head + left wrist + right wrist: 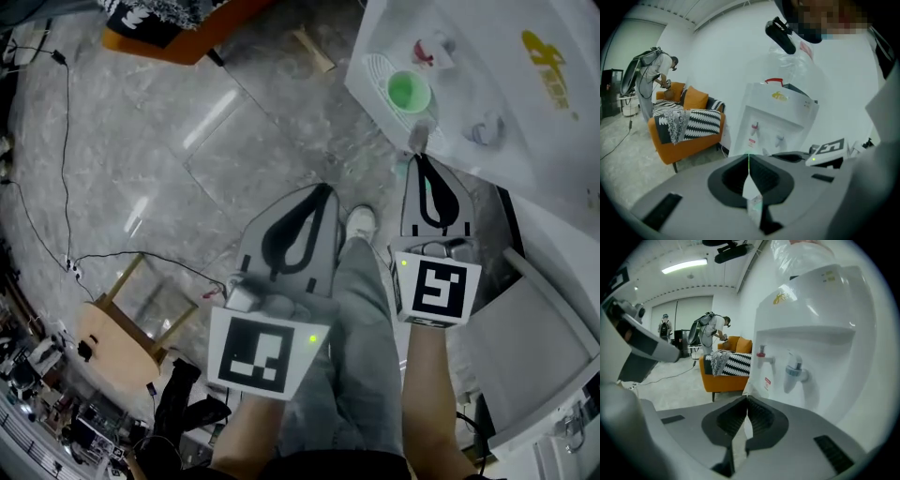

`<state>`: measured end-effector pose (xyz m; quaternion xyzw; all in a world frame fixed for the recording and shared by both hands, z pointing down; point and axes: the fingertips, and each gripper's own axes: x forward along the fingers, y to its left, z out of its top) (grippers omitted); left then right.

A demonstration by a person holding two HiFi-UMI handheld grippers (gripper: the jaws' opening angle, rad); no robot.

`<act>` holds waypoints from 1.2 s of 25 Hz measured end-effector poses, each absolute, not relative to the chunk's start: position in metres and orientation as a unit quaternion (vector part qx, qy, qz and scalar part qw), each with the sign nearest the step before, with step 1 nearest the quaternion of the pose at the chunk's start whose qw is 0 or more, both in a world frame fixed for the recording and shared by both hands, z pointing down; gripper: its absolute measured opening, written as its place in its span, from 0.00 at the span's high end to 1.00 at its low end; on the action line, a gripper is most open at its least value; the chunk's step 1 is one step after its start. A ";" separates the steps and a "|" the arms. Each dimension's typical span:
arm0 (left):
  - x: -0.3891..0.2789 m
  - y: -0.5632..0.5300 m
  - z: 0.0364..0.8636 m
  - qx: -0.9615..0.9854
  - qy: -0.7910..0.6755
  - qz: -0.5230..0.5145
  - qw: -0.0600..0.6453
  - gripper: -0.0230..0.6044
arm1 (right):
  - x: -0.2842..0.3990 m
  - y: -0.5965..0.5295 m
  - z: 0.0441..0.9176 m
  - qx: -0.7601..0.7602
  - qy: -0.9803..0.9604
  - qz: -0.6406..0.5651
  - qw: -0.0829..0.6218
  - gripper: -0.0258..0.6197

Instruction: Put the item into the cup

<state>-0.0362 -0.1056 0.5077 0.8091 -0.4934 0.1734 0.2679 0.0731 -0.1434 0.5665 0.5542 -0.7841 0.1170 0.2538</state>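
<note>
Carry step: right gripper (pixel 420 156) jaws together, apparently pinching a small item (pixel 417 139) just short of the green cup (pixel 409 92) on the water dispenser (pixel 525 103). Left gripper (pixel 325 191) closed, empty. Next: move over the cup, release

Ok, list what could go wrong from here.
1. The right gripper pinches the item only at its tips, so it may slip before reaching the cup.
2. The cup stands near the red tap; the gripper could bump the tap or tip the cup.
</note>
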 end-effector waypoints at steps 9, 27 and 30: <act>-0.036 -0.097 0.519 0.808 -0.485 0.175 0.286 0.94 | 0.068 -0.192 0.587 0.594 -0.760 0.118 0.236 0.94; -0.058 -0.097 0.529 0.800 -0.493 0.191 0.283 0.94 | 0.076 -0.227 0.618 0.619 -0.730 0.121 0.264 0.94; -0.058 -0.098 0.529 0.801 -0.493 0.188 0.282 0.94 | 0.077 -0.226 0.622 0.620 -0.729 0.125 0.264 0.94</act>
